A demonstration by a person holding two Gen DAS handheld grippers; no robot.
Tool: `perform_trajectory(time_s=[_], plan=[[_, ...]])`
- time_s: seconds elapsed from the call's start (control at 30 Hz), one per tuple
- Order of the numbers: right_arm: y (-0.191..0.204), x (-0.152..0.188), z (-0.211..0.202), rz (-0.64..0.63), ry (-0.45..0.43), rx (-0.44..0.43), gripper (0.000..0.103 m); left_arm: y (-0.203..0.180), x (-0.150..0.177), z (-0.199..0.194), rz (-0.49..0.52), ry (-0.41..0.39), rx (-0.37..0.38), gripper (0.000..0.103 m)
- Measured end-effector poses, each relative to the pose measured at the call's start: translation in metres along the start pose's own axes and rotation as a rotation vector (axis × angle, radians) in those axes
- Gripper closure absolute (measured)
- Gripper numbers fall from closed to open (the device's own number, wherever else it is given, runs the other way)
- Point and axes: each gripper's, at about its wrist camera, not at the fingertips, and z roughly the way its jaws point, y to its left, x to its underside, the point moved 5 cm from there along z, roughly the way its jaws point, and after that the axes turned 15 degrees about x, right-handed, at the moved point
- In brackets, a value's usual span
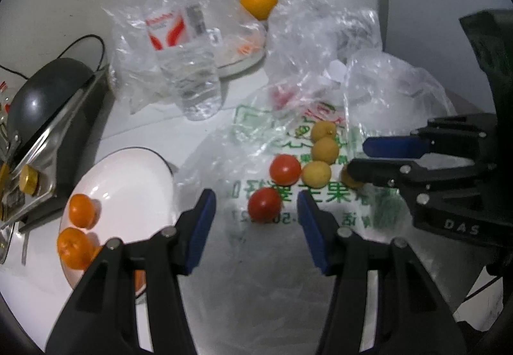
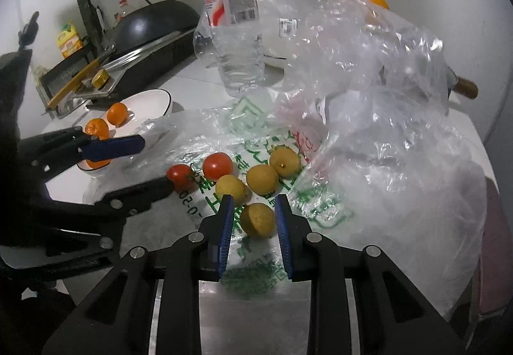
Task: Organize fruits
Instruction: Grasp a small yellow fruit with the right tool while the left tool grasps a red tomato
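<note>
Two red tomatoes point(image 1: 264, 205) point(image 1: 285, 168) and several yellow fruits point(image 1: 316, 174) lie on a flat printed plastic bag point(image 1: 288, 243). My left gripper point(image 1: 256, 209) is open with its pads on either side of the nearer tomato, not touching it. My right gripper point(image 2: 253, 217) is open around a yellow fruit point(image 2: 258, 219), its pads close beside it. The right gripper also shows in the left wrist view point(image 1: 365, 159). A white bowl point(image 1: 128, 169) at the left holds small oranges point(image 1: 82, 210). The left gripper also shows in the right wrist view point(image 2: 154, 162).
A water bottle point(image 1: 186, 47) stands behind the bag among crumpled clear bags point(image 1: 323, 31). A large orange point(image 1: 259, 2) rests on a plate point(image 1: 243, 61) at the back. A dark wok point(image 1: 45, 92) on a stove stands at the left.
</note>
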Motion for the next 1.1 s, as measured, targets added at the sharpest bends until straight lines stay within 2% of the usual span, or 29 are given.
perform_trajectory(time_s=[0.17, 0.27, 0.3, 0.33, 0.37, 0.6, 1.1], plan=[[0.000, 0.005, 0.005, 0.004, 0.018, -0.015, 0.075, 0.002, 0.002, 0.018, -0.010, 0.051, 0.006, 0.059], [0.000, 0.008, 0.009, 0.004, 0.038, -0.019, 0.075, 0.002, 0.002, 0.021, 0.001, 0.063, 0.009, 0.062], [0.000, 0.008, 0.009, 0.000, 0.031, -0.017, 0.075, 0.002, 0.002, 0.023, 0.001, 0.066, 0.011, 0.064], [0.001, 0.008, 0.008, -0.007, 0.027, -0.014, 0.076, 0.003, 0.003, 0.025, -0.004, 0.075, 0.014, 0.074], [0.002, 0.008, 0.008, -0.014, 0.026, -0.009, 0.076, 0.004, 0.004, 0.027, -0.008, 0.082, 0.018, 0.076], [0.001, 0.006, -0.004, 0.003, -0.009, -0.011, 0.076, -0.001, 0.001, 0.018, 0.003, 0.059, 0.029, 0.076], [0.018, -0.010, -0.044, -0.009, -0.101, 0.016, 0.076, 0.002, 0.003, -0.049, 0.011, -0.053, 0.000, 0.076]])
